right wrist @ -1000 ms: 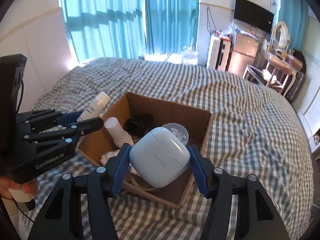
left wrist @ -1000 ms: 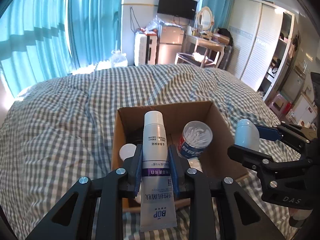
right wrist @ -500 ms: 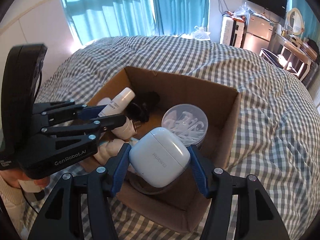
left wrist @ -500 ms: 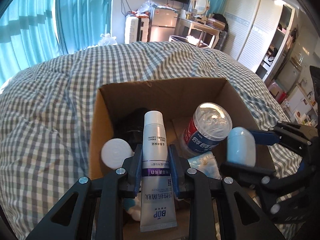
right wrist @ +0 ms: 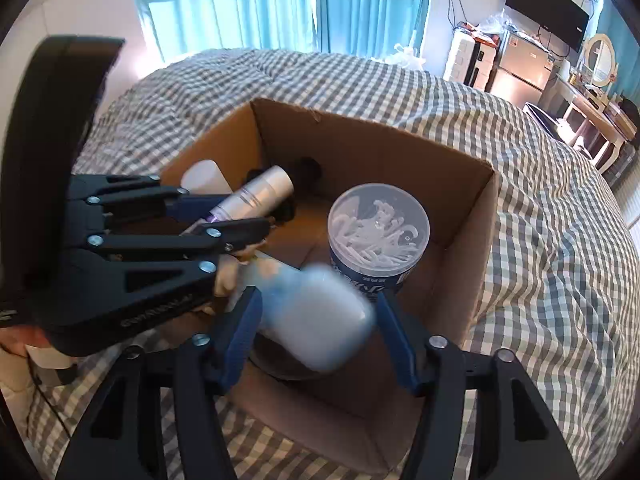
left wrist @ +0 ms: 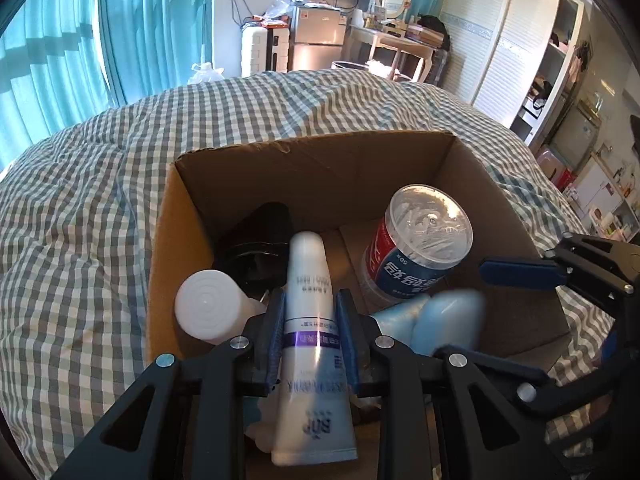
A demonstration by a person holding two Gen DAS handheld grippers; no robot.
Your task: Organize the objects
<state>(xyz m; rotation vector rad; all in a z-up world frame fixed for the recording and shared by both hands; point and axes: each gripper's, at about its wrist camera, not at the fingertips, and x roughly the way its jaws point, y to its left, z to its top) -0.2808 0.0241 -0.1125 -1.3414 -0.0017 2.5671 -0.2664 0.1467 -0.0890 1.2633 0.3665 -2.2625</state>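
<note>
An open cardboard box (left wrist: 320,160) (right wrist: 472,208) sits on the checked bed. My left gripper (left wrist: 310,328) is shut on a white toothpaste tube (left wrist: 310,320) and holds it over the box's near left part; it shows in the right wrist view (right wrist: 224,216). My right gripper (right wrist: 316,312) is open; the white earbud case (right wrist: 316,316) is blurred between its spread fingers, falling into the box, and shows in the left wrist view (left wrist: 444,320). A cotton swab jar (left wrist: 416,240) (right wrist: 378,236), a white bottle (left wrist: 208,306) and a black item (left wrist: 260,240) lie inside.
The checked blanket (left wrist: 80,220) surrounds the box. Teal curtains (left wrist: 60,48) hang at the left. A fridge (left wrist: 316,40), dressing table (left wrist: 400,44) and wardrobe (left wrist: 512,36) stand at the room's far side.
Both grippers moved lower over the box. My right gripper opened and the earbud case left its fingers, now blurred and dropping. The left gripper still holds the tube.
</note>
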